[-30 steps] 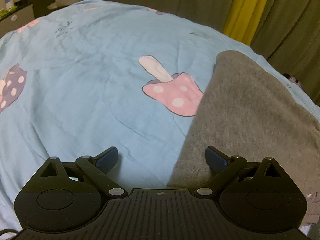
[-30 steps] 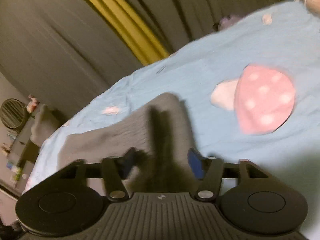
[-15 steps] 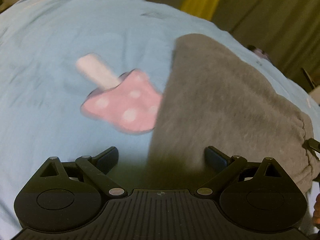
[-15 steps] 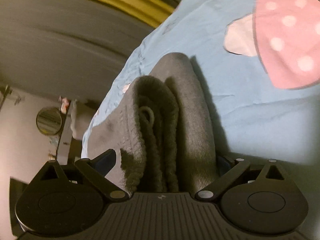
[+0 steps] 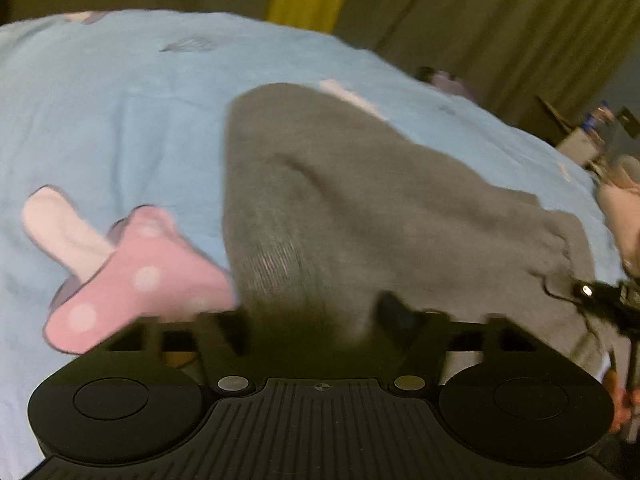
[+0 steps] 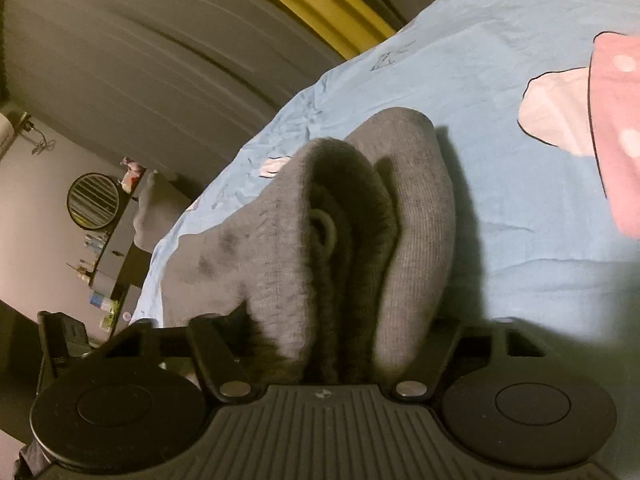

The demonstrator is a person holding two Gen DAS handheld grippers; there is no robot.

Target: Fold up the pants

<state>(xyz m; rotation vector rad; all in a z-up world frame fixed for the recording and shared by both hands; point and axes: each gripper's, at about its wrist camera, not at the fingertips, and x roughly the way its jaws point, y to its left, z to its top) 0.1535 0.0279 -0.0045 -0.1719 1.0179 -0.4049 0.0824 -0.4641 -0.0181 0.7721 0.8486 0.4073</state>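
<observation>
The grey knitted pants [image 5: 360, 208] are laid on a light-blue bed sheet printed with pink spotted mushrooms [image 5: 120, 128]. In the left wrist view they fill the centre and the right of the frame. In the right wrist view the bunched end with its cord loop [image 6: 348, 248] stands in the lower centre.

The left tool [image 5: 312, 320] has just been closing, and a ribbed edge of the pants is found between its jaws. Because of blur and shadow, it cannot be told whether the pads already press the cloth. The right tool [image 6: 336, 344] has also been closing. Its jaws are seen pressed against both sides of the thick bundle, so the pants are judged to be grasped there.

Several things could go wrong from here. If only the top layer is caught by the left tool, the lower layers may be left behind and the fold spoiled. The thick bundle may slip out of the right tool when it is lifted, because many layers are squeezed together. The sheet could also be pinched together with the cloth.

The fingertips of both tools are hidden by fabric. The right edge of the left wrist view is blurred; a black object [image 5: 608, 304] and part of a hand [image 5: 624, 216] are hardly made out there.
</observation>
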